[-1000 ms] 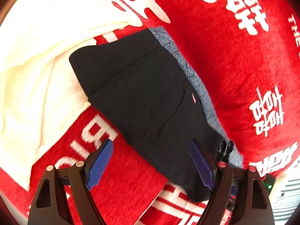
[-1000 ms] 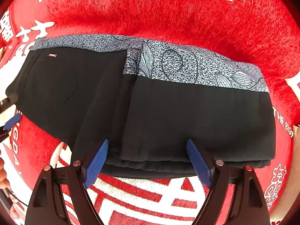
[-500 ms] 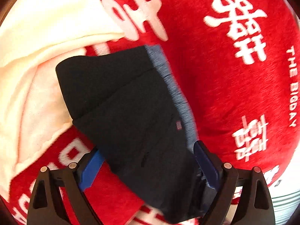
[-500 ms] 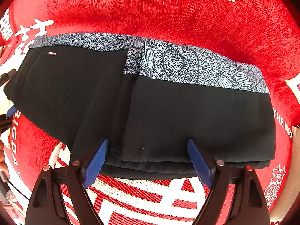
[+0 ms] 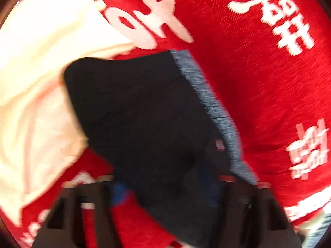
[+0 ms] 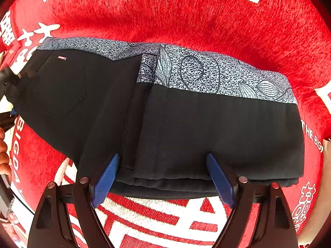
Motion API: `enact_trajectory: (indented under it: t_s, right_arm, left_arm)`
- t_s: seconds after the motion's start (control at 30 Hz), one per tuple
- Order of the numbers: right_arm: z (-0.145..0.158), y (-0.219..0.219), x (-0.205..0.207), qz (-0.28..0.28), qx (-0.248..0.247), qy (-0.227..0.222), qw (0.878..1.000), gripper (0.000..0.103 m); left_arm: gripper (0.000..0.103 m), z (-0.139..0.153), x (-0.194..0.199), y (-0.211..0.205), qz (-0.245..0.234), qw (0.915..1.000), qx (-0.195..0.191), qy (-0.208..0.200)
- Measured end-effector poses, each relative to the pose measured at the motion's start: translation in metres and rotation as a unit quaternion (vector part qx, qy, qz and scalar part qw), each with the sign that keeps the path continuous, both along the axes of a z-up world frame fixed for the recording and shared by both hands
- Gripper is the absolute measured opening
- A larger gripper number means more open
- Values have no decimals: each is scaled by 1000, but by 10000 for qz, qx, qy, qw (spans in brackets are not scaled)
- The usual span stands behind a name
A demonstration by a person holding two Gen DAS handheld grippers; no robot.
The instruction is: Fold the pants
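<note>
Red cloth (image 6: 186, 10) with white characters covers the whole surface; whether a table or a bed lies under it I cannot tell. A cream towel (image 5: 37, 66) lies at upper left of the left wrist view.

Near, right wrist view: right gripper (image 6: 163, 177) points down over the lower edge of the folded stack, blue fingers (image 6: 105, 179) spread wide to either side, gripping nothing.

Pants (image 6: 186, 124): black, patterned grey waistband (image 6: 206, 72) along the top, leg end folded over at frame right, seat end with its pocket unfolded at frame left.

Far left edge: left gripper (image 5: 165, 188) at the seat end. Its view is blurred; the fingers have just been closing and black cloth sits between them, apparently pinched.

Judgement: the step is carrying the seat end over the stack. Do it well by:
- catching all layers in the pinch, not only the top one;
- lifting low and across, waistband edge over waistband edge;
- having the right gripper keep the stack's lower edge from sliding.
</note>
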State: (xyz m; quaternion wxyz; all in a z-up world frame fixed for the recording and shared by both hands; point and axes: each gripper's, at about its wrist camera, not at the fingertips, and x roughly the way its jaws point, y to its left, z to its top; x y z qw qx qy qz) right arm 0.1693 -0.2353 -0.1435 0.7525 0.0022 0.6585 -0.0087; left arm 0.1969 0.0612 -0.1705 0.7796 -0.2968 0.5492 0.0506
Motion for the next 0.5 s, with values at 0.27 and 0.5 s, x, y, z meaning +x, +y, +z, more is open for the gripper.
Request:
enact_trajectory:
  t_s: [0.27, 0.5]
  right_arm:
    - [64, -13, 20, -73, 587, -335, 9977, 88]
    - [119, 10, 98, 97, 2079, -18, 9781, 102]
  left_arm:
    - [26, 56, -15, -74, -1381, 9679, 1949, -784]
    - [26, 91, -36, -127, -2324, 9219, 2722, -1481]
